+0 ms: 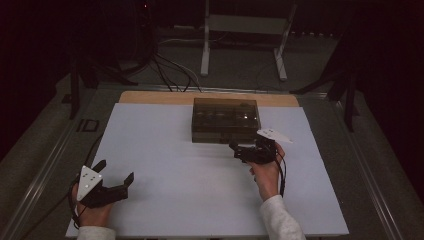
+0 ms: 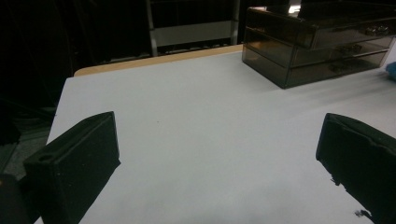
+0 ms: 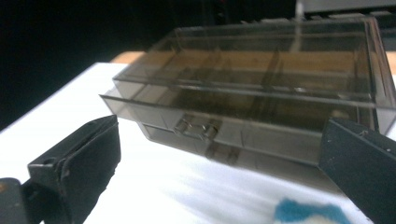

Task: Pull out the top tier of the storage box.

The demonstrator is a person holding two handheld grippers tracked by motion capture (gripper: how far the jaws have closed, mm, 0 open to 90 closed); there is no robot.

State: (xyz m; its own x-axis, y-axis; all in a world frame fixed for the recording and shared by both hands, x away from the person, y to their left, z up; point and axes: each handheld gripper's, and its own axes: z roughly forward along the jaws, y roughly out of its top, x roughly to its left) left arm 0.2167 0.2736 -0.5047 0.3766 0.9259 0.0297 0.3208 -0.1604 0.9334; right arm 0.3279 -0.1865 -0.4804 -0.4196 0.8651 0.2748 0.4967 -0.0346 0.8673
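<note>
A smoky see-through drawer box stands at the far middle of the white table top. My right gripper hovers just in front of the box's right part, a short way off it. In the right gripper view its jaws stand wide apart, so the right gripper is open, facing the box and a small drawer handle. The top drawer juts slightly forward. Near the table's front left corner, my left gripper is open and holds nothing; in its own view the left gripper looks over bare table toward the box.
A small blue and white thing lies blurred at the bottom of the right gripper view; what it is I cannot tell. A wooden strip runs along the table's far edge. Behind it are a white frame stand and cables on the floor.
</note>
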